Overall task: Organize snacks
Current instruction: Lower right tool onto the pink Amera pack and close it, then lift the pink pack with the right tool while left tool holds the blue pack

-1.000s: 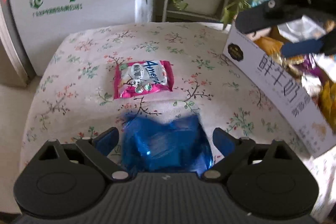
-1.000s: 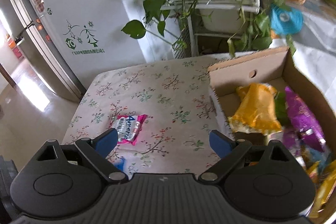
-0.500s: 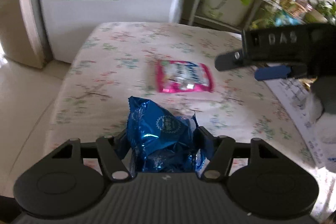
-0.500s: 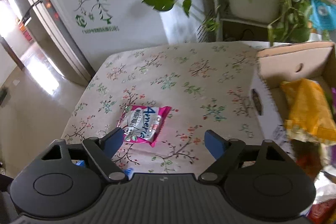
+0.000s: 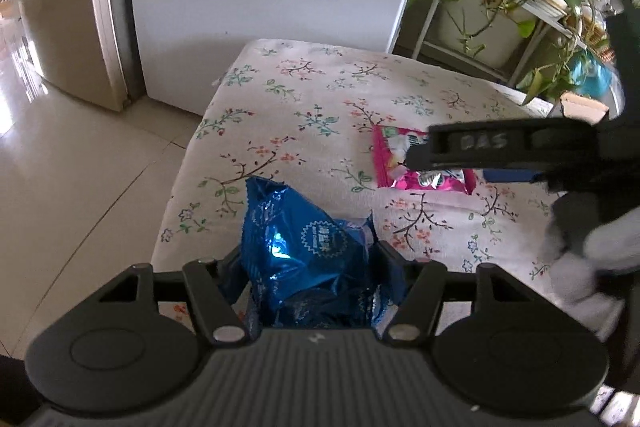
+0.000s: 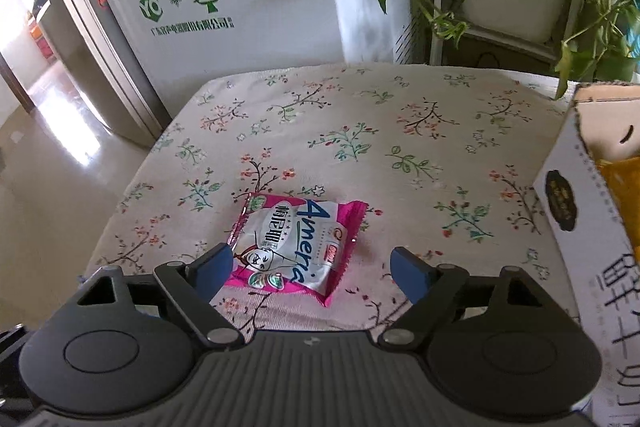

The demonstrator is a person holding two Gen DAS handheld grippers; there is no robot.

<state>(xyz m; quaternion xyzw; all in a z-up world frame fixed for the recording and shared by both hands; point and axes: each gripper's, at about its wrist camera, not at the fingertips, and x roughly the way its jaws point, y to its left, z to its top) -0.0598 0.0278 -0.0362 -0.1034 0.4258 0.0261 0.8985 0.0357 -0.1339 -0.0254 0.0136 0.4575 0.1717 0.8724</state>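
My left claw (image 5: pixel 310 265) is clamping the blue bag (image 5: pixel 310 251), which a second ago was lying loose between spread fingers; now the bag is standing up crumpled in the grip, over the near edge of the worktop (image 5: pixel 320 99). My right claw (image 6: pixel 312 267) is gaping wide and holding nothing, hovering low over the pink packet (image 6: pixel 298 245), which is lying flat on the floral cloth. A second ago that packet was sitting well off to the left; now it is coming in between the fingers, its left edge just beside the left fingertip (image 6: pixel 214 265). The box (image 6: pixel 588 227) has been sliding out to the right edge of the right wrist view.
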